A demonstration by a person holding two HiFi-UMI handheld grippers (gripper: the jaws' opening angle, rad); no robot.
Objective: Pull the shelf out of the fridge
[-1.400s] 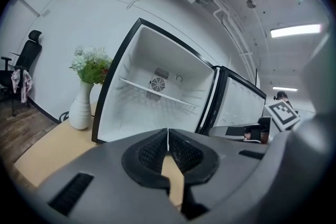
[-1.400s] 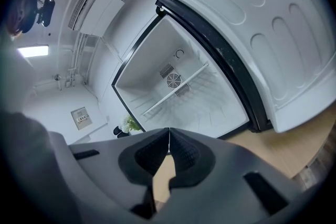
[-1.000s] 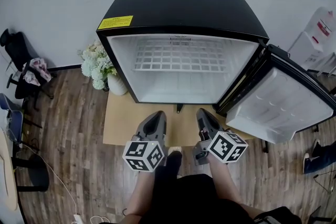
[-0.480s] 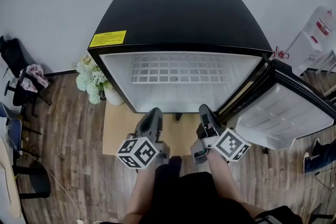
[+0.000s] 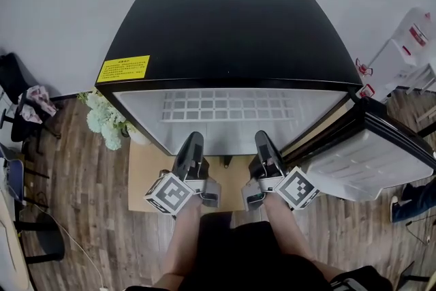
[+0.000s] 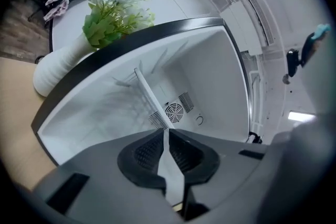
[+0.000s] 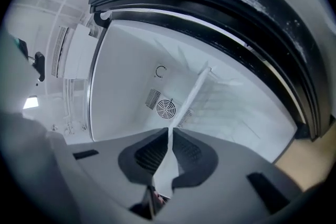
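Note:
A small black fridge (image 5: 228,31) stands open in front of me, its white inside lit. The white wire shelf (image 5: 225,105) lies flat in the upper part of the cavity. My left gripper (image 5: 193,138) and right gripper (image 5: 262,136) point side by side at the lower front of the opening, short of the shelf. Both are shut with nothing between the pads. The left gripper view has the shelf (image 6: 149,97) edge-on beyond the closed left gripper (image 6: 166,134). From the right gripper (image 7: 169,134) the shelf (image 7: 194,94) also appears edge-on, with a round vent behind it.
The fridge door (image 5: 371,160) hangs open to the right, its black gasket (image 7: 252,18) close above the right gripper. A white vase of pale flowers (image 5: 102,123) stands left of the fridge. A tan mat (image 5: 146,177) lies on the wood floor. Chairs stand at far left.
Both grippers have moved forward to the fridge opening. My head has come closer over the fridge, so more of its black top and less of the inside shows.

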